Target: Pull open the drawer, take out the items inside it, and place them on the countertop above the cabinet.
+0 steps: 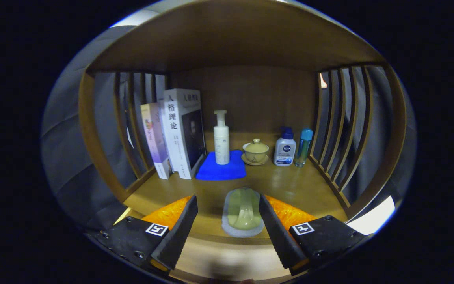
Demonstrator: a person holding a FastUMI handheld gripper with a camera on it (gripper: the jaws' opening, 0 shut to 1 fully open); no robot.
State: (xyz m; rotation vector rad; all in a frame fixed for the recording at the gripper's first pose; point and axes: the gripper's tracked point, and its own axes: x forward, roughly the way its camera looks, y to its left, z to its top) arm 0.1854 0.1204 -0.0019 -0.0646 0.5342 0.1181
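The gripper (228, 225) is hovering at the front edge of the wooden countertop (290, 185), its jaws spread apart and pinching nothing. Between them a pale green dish on a light tray (243, 213) is lying on the wood (whether the right finger is touching it cannot be told). Beyond the jaws a white pump bottle (221, 138) is standing on a folded blue cloth (221, 170), with upright books (177, 132) off ahead-left, and a lidded cup (255, 151), a white bottle (285, 148) and a blue bottle (304, 146) ahead-right.
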